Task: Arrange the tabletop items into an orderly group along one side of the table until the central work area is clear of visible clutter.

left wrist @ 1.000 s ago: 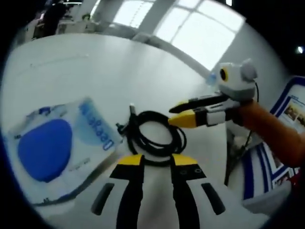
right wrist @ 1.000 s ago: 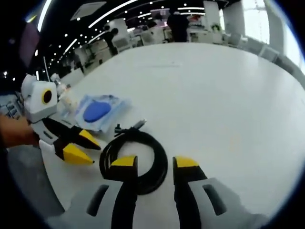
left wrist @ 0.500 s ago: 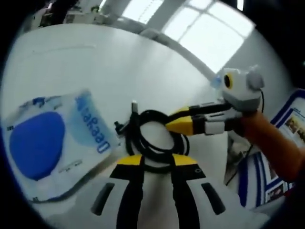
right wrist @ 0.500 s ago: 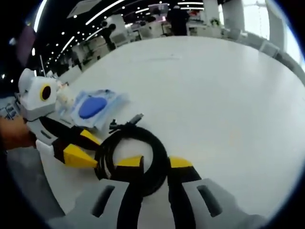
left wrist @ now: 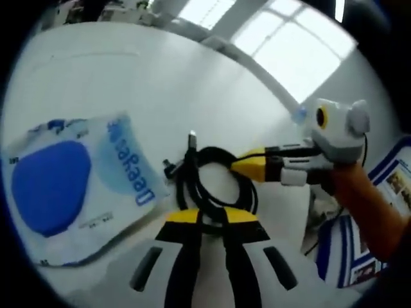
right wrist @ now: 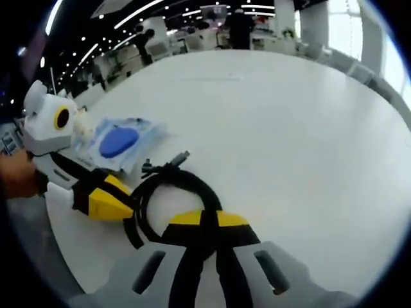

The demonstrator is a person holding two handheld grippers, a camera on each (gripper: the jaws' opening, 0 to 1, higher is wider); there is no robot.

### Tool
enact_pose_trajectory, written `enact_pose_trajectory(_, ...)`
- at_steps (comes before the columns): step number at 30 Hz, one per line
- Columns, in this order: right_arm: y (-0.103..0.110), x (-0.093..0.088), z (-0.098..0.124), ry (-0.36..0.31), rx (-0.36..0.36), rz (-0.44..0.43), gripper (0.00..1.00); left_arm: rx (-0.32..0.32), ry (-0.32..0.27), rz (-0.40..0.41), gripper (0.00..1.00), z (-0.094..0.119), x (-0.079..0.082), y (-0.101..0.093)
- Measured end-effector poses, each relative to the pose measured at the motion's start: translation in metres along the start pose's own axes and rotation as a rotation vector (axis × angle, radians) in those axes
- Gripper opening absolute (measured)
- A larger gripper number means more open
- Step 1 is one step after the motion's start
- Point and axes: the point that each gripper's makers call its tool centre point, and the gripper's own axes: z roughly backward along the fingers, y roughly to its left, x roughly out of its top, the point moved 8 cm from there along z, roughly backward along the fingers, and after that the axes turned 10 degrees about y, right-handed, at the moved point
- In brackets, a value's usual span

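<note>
While the coiled black cable point(left wrist: 215, 186) lies on the white table point(left wrist: 128, 83) close to its near edge, both grippers have their jaws pressed together on it. The left gripper point(left wrist: 207, 217) pinches the near arc of the coil; in the right gripper view its yellow tips point(right wrist: 109, 200) meet the coil's left side. The right gripper point(right wrist: 204, 221) clamps the opposite arc, and in the left gripper view it reaches in from the right, with an orange sleeve point(left wrist: 363, 205) behind it. The cable's plug ends point(left wrist: 183, 151) stick out toward the pouch point(left wrist: 70, 186), a clear packet with a blue oval inside, lying just beside the coil on the same near side.

The step in hand looks like moving the coil as one bundle toward the table's side. To do it well, both grips should hold all the loops rather than a single strand, and the two hands should travel together so the coil neither stretches nor unwinds; the loose plug ends may catch on the pouch.

The left gripper view gives the pouch's blue lettering and some blue-and-white printed material point(left wrist: 350, 250) past the table edge at right. The right gripper view gives the broad bare far part of the table point(right wrist: 289, 115) and a dim hall with ceiling lights point(right wrist: 148, 9) beyond.
</note>
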Motion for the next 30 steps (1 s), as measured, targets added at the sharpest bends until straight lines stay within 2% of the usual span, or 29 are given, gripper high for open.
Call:
enact_pose_trajectory(8,0.005,0.000,0.021,-0.023,0.004,-0.021,0.04,-0.029,-0.007,-0.019,0.07,0.010,-0.004,-0.015)
enact_pose_trajectory(16,0.017,-0.013,0.040,-0.015,0.012,-0.025,0.04,-0.052,0.003,-0.050,0.07,0.019,-0.016,-0.030)
enact_pose_trajectory(23,0.024,-0.025,0.043,0.006,0.021,-0.032,0.04,-0.057,0.030,-0.044,0.07,0.019,-0.029,-0.032)
enact_pose_trajectory(30,0.023,-0.034,0.033,0.042,0.026,-0.071,0.04,-0.028,0.053,-0.039,0.07,0.012,-0.030,-0.023)
